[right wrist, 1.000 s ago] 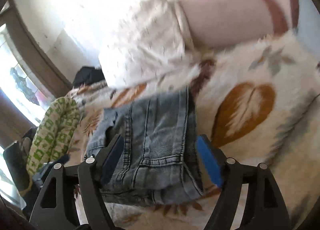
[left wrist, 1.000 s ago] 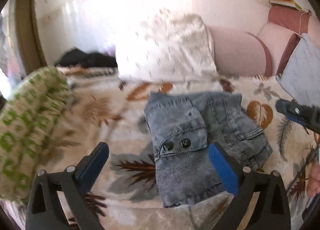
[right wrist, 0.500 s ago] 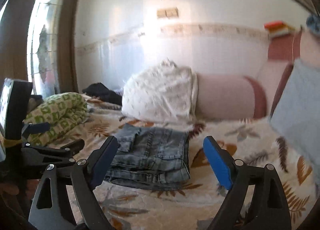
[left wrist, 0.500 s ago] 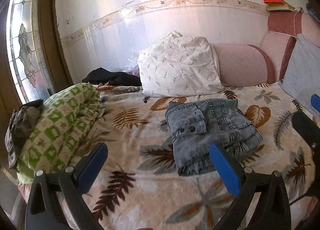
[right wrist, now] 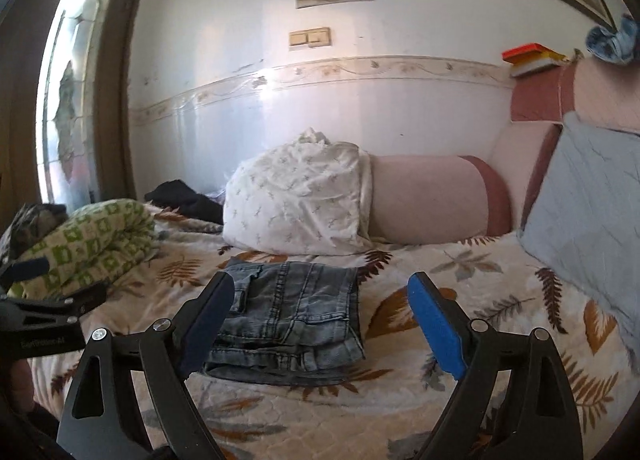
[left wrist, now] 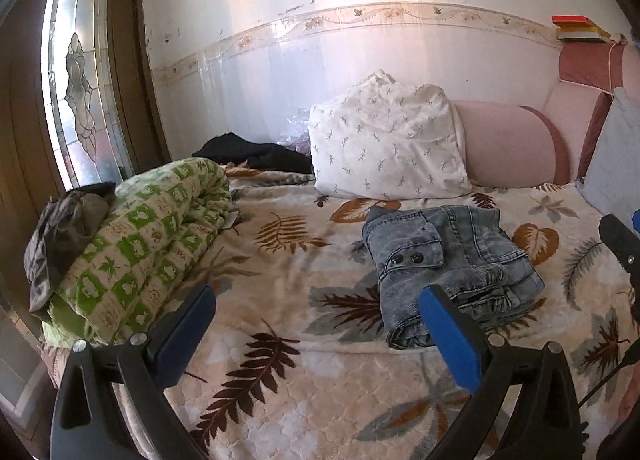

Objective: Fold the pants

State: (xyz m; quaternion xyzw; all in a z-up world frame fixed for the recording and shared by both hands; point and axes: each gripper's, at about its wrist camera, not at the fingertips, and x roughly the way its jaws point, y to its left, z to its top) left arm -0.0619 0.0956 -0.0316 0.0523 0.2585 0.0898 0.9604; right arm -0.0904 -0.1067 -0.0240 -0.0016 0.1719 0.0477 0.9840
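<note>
Denim: from my left wrist, the folded pants (left wrist: 448, 268) lie on the leaf-print blanket (left wrist: 288, 260), ahead and right of my left gripper (left wrist: 316, 334), whose fingers stand spread and empty. From my right wrist, my right gripper (right wrist: 320, 320) likewise stands spread, empty, short of the pants' near edge. Faint lettering on the left tool's body is unreadable. Bare blanket surrounds the pants.

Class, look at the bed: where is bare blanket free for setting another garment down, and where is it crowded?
Free: the leaf-print blanket between the green rolled quilt and the folded jeans, and nearer the camera. Crowded: the far edge, with the white pillow, pink bolster and black clothes.
</note>
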